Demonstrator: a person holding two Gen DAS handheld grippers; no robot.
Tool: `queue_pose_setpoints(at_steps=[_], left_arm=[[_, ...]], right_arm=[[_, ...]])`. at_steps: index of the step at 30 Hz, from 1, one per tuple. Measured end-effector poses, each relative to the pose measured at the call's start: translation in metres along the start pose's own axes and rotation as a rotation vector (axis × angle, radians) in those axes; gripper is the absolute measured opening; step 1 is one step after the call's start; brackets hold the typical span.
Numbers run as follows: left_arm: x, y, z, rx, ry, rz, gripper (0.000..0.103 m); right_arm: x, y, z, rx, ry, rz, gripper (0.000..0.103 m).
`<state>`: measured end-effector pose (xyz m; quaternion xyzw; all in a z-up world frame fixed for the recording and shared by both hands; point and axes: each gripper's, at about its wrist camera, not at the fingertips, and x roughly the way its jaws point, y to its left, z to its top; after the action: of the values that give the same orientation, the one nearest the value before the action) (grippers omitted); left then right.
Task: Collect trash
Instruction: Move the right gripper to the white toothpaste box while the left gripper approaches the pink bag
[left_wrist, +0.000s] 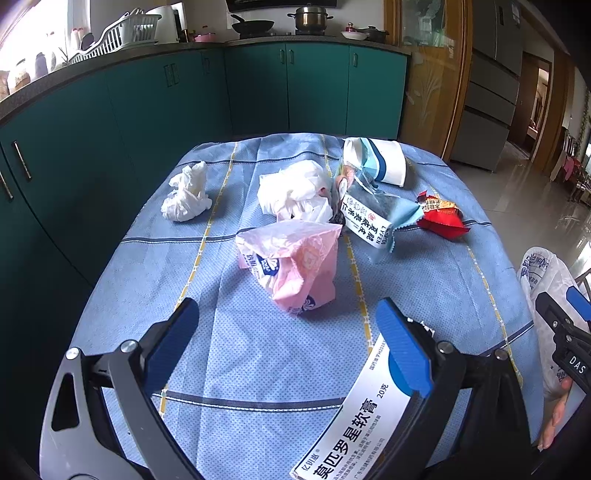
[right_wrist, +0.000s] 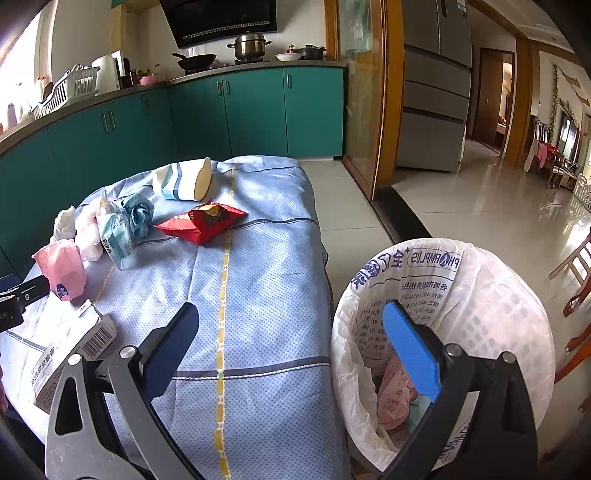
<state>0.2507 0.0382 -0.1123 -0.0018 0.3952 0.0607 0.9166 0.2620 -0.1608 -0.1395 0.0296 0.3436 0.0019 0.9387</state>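
Trash lies scattered on the table (left_wrist: 258, 369): pink wrapper (left_wrist: 291, 266) at centre, tissue (left_wrist: 186, 194) at 10 o'clock, red packet (left_wrist: 441, 218) at 2. Both hand-held grippers, left (left_wrist: 288, 339) and right (right_wrist: 291, 339), are spread and empty. Bin (right_wrist: 480, 280) stands beside the table at 3 o'clock.

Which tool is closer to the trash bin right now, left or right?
Right. The right tool hangs open at the table edge, one finger over the bin. The left tool is open over the table, by the ointment box, farther from it.
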Motion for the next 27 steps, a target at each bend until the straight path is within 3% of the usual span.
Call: queue_pose_setpoints(at_steps=[6,11,18,23,27], left_arm=[[-0.002,0.008,0.005,-0.009,-0.007,0.011,0.096],[-0.013,0.047,0.02,-0.123,-0.061,0.051,0.098],[-0.009,0.078,0.02,-0.231,-0.042,0.091,0.098],[-0.009,0.077,0.018,-0.216,-0.048,0.101,0.098],[-0.011,0.085,0.018,-0.246,-0.057,0.115,0.098]], right_arm=[[0.003,0.005,-0.001,-0.016,0.016,0.016,0.098],[0.006,0.024,-0.002,0.004,0.092,0.17,0.098],[0.005,0.101,-0.016,-0.176,0.139,0.247,0.098],[0.001,0.147,-0.023,-0.208,0.187,0.38,0.098],[-0.003,0.177,-0.029,-0.228,0.221,0.397,0.098]])
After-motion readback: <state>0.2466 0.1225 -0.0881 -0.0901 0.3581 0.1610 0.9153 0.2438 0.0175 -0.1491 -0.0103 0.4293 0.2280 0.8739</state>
